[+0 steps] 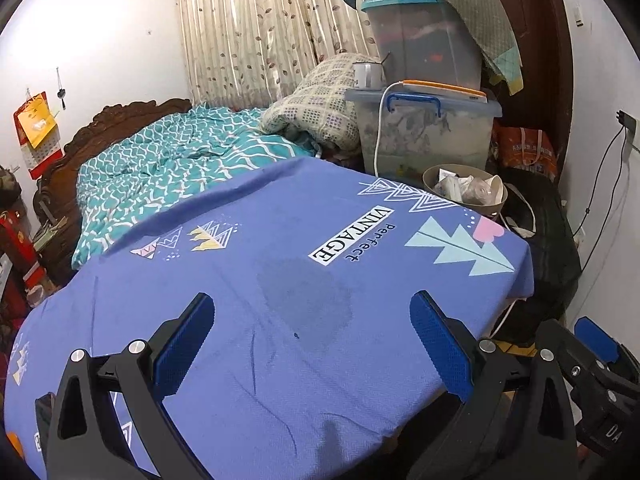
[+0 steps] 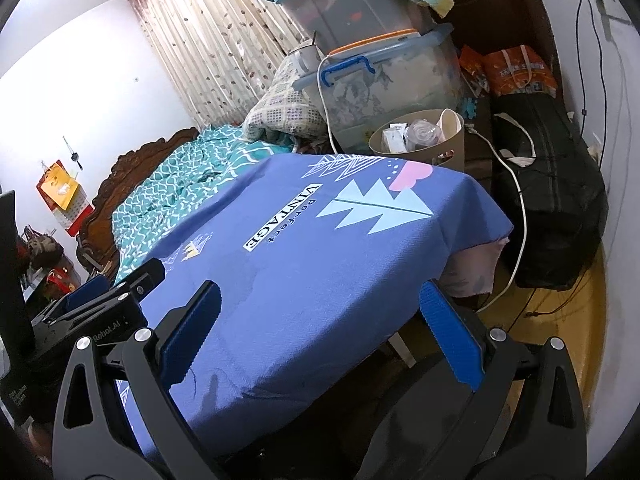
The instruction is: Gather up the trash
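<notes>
Blue cloth (image 1: pixel 280 280) is pretty much all we're seeing on the worktop right now, and honestly it's looking bare. No wrappers, no cups, no scraps lying on it in either view, just a darker damp-looking patch (image 1: pixel 308 304) near the middle and a few creases.

We're holding the left hand-held gripper (image 1: pixel 312 348) low over the near edge of the worktop with its jaws spread wide and nothing between them. Same story for the right hand-held gripper (image 2: pixel 320 336): jaws wide apart, empty, hovering over the near right corner of the cloth. Both are sitting side by side, each one peeking into the other's camera.

As for the trash (image 2: pixel 416 132), it's sitting in the bin (image 2: pixel 416 152) just past the far edge of the worktop, next to the stacked plastic boxes (image 1: pixel 424 132). We're seeing white paper-ish bits, something clear and crinkly, and a pale cup or bowl leaning at the rim. The bin is looking fairly full.

So we're guessing the collecting part is basically done, or at least we're not spotting anything left on the worktop to grab. We can't tell about the floor on the near side or under the worktop, since that's mostly hidden. A white cable (image 2: pixel 516 184) is trailing down beside the bin, but that's not looking like trash to us.
</notes>
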The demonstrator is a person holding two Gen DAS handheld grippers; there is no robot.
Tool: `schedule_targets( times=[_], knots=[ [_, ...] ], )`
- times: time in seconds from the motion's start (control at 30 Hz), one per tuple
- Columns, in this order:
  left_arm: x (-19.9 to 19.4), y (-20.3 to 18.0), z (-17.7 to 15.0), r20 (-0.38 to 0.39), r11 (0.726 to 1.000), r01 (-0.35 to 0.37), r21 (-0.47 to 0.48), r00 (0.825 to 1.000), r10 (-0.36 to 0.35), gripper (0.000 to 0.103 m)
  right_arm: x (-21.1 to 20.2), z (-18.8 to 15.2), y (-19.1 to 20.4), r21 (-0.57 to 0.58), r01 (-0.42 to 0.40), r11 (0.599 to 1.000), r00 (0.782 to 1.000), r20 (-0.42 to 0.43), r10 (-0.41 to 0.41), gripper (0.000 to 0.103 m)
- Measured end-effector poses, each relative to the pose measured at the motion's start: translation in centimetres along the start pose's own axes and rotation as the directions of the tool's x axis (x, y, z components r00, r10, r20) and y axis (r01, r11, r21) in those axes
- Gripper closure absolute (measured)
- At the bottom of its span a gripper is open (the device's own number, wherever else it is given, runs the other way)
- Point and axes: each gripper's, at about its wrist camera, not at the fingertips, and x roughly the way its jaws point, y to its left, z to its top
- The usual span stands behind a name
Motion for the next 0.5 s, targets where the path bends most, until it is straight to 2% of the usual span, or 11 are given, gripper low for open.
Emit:
schedule_targets(
  times=[0.5],
  knots=[
    [-0.8, -0.1, -0.5, 0.011, 0.998, 0.069, -0.007, 0.998, -0.069, 0.009, -1.7, -0.2, 0.3, -0.006, 0.024, 1.000, 0.999, 0.039, -0.024, 0.004]
  ],
)
